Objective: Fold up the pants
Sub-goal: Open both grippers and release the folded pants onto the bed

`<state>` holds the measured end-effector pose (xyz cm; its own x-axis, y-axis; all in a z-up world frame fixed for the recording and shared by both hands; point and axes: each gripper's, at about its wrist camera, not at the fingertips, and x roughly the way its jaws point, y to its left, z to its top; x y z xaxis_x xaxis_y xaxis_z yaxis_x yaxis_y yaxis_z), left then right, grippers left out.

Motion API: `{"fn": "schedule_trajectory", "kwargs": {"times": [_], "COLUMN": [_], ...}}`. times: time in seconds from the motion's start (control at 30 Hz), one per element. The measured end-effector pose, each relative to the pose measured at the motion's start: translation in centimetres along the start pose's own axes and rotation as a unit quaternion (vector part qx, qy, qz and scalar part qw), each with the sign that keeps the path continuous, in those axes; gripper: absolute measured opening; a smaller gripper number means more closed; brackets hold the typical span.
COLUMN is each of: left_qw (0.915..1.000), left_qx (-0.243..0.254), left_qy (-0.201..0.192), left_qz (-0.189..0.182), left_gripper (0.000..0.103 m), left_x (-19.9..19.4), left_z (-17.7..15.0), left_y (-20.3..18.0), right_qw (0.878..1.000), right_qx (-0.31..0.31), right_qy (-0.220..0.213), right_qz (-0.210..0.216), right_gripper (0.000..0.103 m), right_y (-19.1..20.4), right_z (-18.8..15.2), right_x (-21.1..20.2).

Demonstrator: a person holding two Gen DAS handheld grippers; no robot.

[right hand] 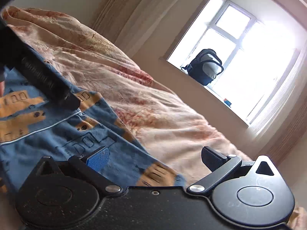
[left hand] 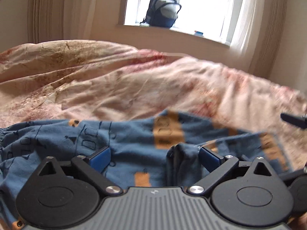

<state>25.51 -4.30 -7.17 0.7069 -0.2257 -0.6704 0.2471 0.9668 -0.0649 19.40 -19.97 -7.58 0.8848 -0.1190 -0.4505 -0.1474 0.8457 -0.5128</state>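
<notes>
A: Where are the pants (left hand: 134,140)?

B: Spread on the bed, over the pink-and-tan floral quilt (left hand: 107,80), at its near edge right under both tools. Blue cloth with orange block prints; the elastic waistband is bunched toward the left edge in the left wrist view.

A: And the left gripper (left hand: 154,158)?

B: Jaws wide apart. A dark pucker of the blue fabric stands up against its right finger, but nothing squeezes it. How far the cloth runs beneath the tool body is hidden.

A: The right gripper (right hand: 154,157)?

B: Also spread wide, holding nothing. Its left blue pad sits above the pants, its right finger above bare quilt. The camera is tilted, so the bed slopes across the frame.

A: Anything hard to read?

B: The far cloth edge in the left view is smeared by motion blur. The pane is blown out white behind a dark backpack (right hand: 206,68) on the windowsill (right hand: 220,95); a small box further along the sill is too tiny to identify.
</notes>
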Motion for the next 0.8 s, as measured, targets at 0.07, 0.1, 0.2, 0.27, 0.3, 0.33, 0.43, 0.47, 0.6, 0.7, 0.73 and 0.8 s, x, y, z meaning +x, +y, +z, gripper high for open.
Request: {"fn": "schedule_trajectory", "kwargs": {"times": [0.07, 0.1, 0.2, 0.27, 0.3, 0.33, 0.43, 0.47, 0.6, 0.7, 0.73, 0.8], "left_qw": [0.9998, 0.9996, 0.9997, 0.9998, 0.9998, 0.9998, 0.9997, 0.9995, 0.9955, 0.9953, 0.9952, 0.9957], "left_qx": [0.017, 0.023, 0.016, 0.010, 0.009, 0.007, 0.014, 0.017, 0.070, 0.069, 0.064, 0.045], "left_qy": [-0.013, -0.016, -0.015, -0.017, -0.018, -0.016, 0.000, 0.010, 0.059, 0.062, 0.068, 0.072], "left_qz": [0.007, 0.011, 0.010, 0.008, 0.010, 0.012, -0.019, -0.024, 0.024, 0.025, 0.027, 0.037], "left_gripper": [0.102, 0.102, 0.102, 0.102, 0.101, 0.102, 0.103, 0.103, 0.102, 0.102, 0.102, 0.103], "left_x": [0.2, 0.2, 0.2, -0.3, -0.8, -1.4, -3.0, -3.4, -4.4, -6.0, -6.4, -7.5], "left_z": [-0.9, -1.0, -0.9, -0.8, -0.8, -0.8, -1.3, -1.6, -3.9, -4.6, -4.5, -4.1], "left_y": [0.1, 0.2, 0.6, 0.7, 0.7, 0.5, 0.0, -0.3, -1.6, -1.2, -1.1, -0.7], "right_qw": [1.000, 0.999, 0.995, 0.989, 0.986, 0.985, 0.990, 0.991, 0.996, 0.993, 0.992, 0.988], "right_qx": [-0.001, 0.003, 0.026, 0.056, 0.072, 0.084, 0.107, 0.107, 0.045, 0.014, 0.032, 0.075], "right_qy": [-0.001, 0.007, 0.042, 0.068, 0.076, 0.078, 0.062, 0.060, 0.078, 0.113, 0.122, 0.136], "right_qz": [-0.011, -0.031, -0.088, -0.122, -0.133, -0.131, -0.070, -0.044, 0.021, 0.012, 0.005, -0.018], "right_gripper": [0.102, 0.102, 0.102, 0.102, 0.098, 0.096, 0.099, 0.102, 0.102, 0.102, 0.102, 0.102], "right_y": [-0.3, -0.9, -4.4, -6.6, -7.4, -7.8, -7.1, -6.3, -2.6, -1.7, -2.3, -3.6], "right_z": [-0.7, -0.9, -1.7, -2.7, -3.1, -3.3, -2.7, -2.4, -2.2, -3.1, -3.1, -3.3], "right_x": [1.4, 1.7, 2.6, 3.2, 2.9, 2.4, -0.9, -1.9, -4.8, -5.3, -5.6, -5.9]}}
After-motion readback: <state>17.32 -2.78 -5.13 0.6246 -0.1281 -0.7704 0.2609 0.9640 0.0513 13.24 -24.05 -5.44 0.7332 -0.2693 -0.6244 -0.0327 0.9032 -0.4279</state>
